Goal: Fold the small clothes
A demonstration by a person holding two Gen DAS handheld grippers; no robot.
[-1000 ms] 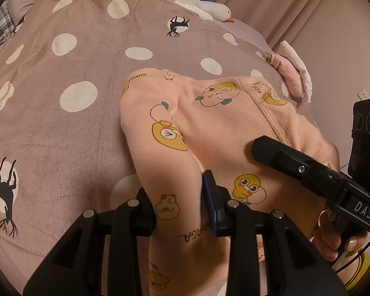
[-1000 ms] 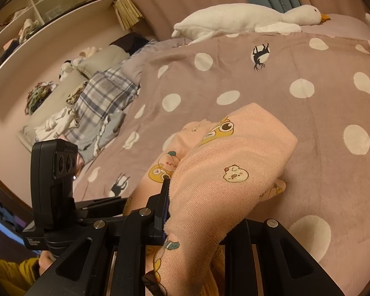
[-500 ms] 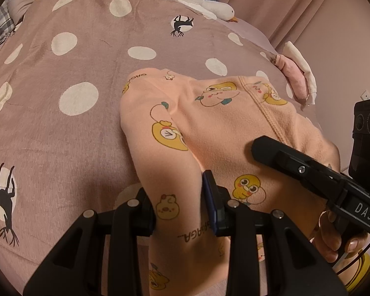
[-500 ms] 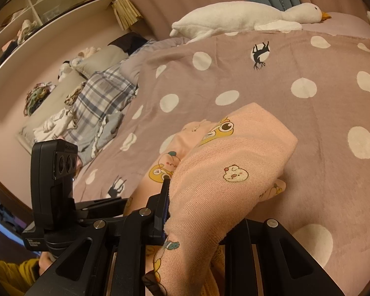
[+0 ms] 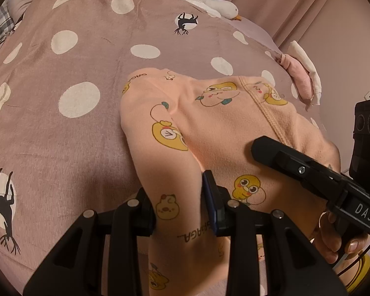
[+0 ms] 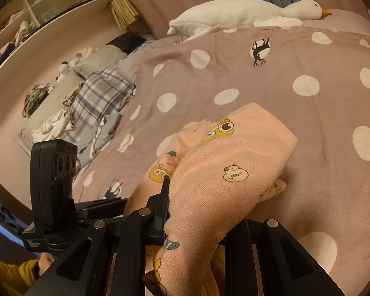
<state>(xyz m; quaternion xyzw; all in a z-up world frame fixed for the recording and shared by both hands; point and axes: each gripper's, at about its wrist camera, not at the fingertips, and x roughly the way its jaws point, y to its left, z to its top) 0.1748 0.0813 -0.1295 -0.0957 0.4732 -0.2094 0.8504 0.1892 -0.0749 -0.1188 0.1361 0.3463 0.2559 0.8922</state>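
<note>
Both claws clamped on near edge of peach garment (image 5: pixel 209 128), lifted off dotted blanket (image 5: pixel 61 148); far end lay on it. Left gripper (image 5: pixel 182 212) pinched one bunched fold, right gripper (image 6: pixel 192 209) another. Risk: uneven pull could skew the crease; thick fleece might slip.

TEXT | "DAS", white letters on dark plate, side of right gripper (image 5: pixel 266 148), left wrist view | "...SAGA" black print on peach garment (image 5: pixel 209 128), seen upside down near the fingers; "GAGA"-like print again at its far edge, unclear | small label on left gripper's base, right wrist view: unreadable
</note>
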